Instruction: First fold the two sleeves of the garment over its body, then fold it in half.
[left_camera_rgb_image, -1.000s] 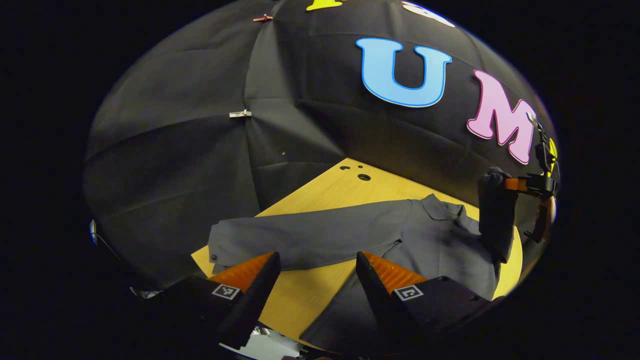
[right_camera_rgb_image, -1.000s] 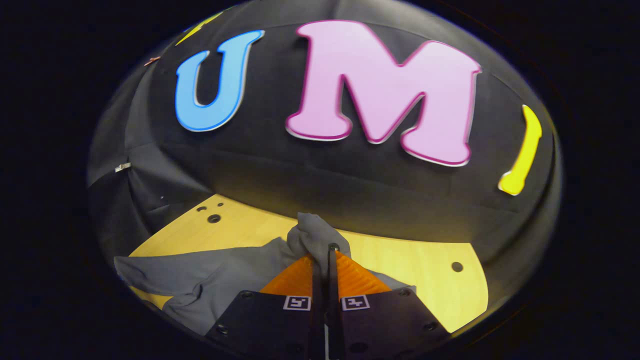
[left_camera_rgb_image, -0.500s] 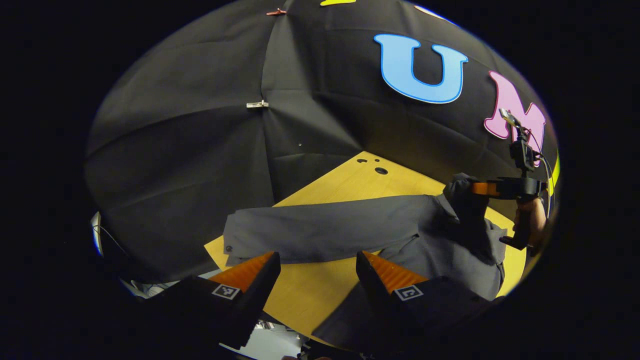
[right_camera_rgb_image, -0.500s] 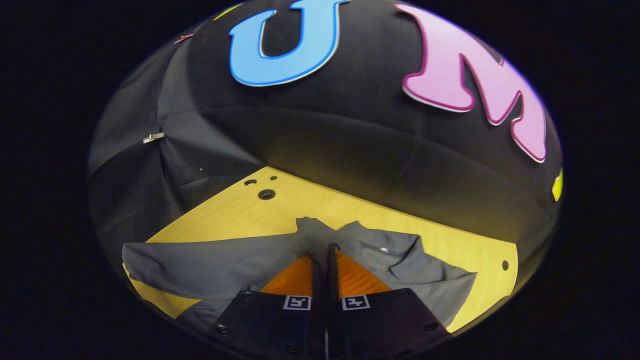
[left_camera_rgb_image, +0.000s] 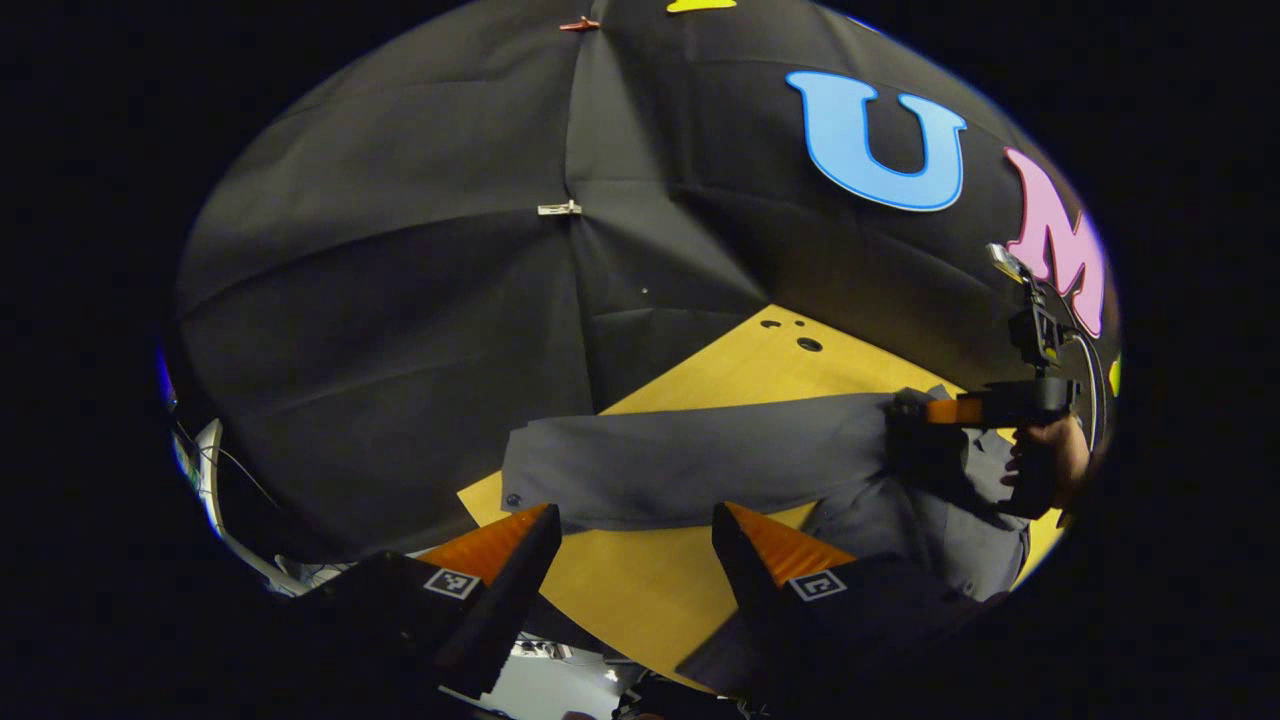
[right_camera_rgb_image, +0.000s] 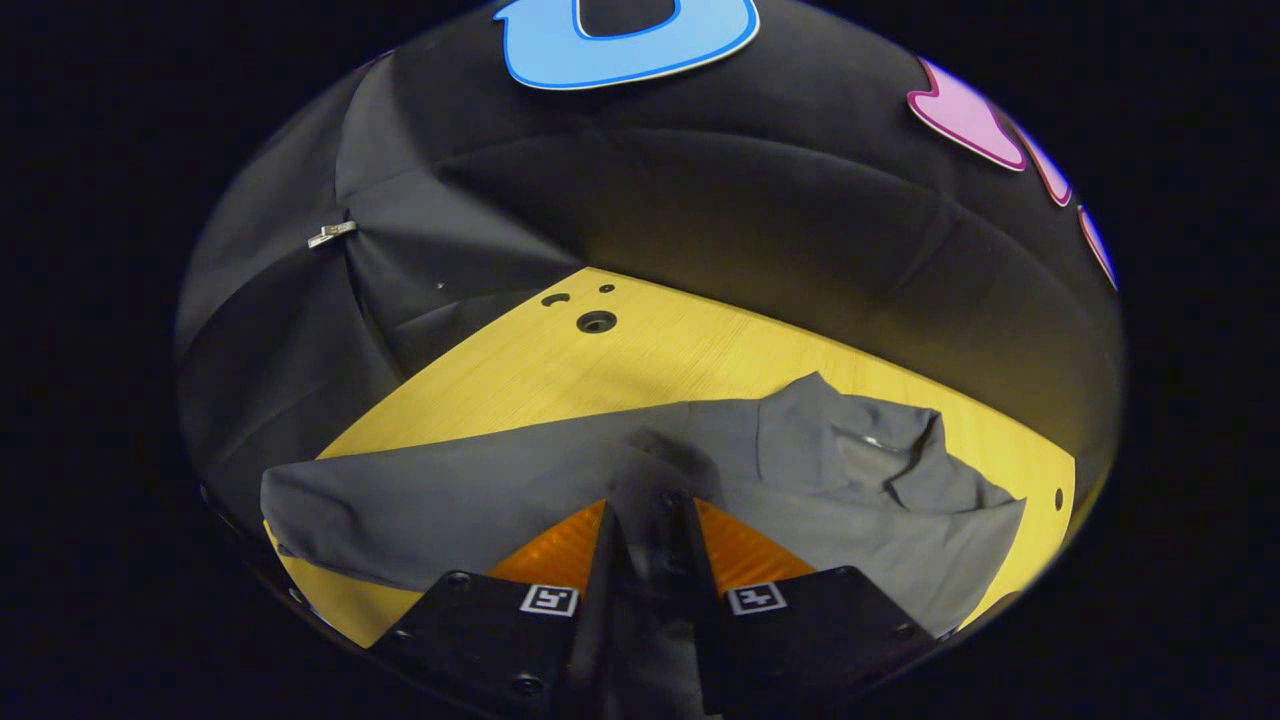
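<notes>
A dark grey collared shirt lies on the yellow wooden table. Its left sleeve stretches out flat toward the table's corner. The right sleeve is folded in over the body, and its cuff end sits between the parted fingers of my right gripper, low over the shirt. In the left gripper view that right gripper is at the far right, held by a hand. My left gripper is open above bare table, just in front of the stretched sleeve.
Round holes mark the table's far corner near the black cloth wall. A metal clip holds the wall's seam. The table's near corner lies beside the left sleeve's cuff, with a white cable beyond it.
The right gripper carried the right sleeve down and across onto the shirt's body, then its fingers parted. The left gripper drifted left, staying open.
</notes>
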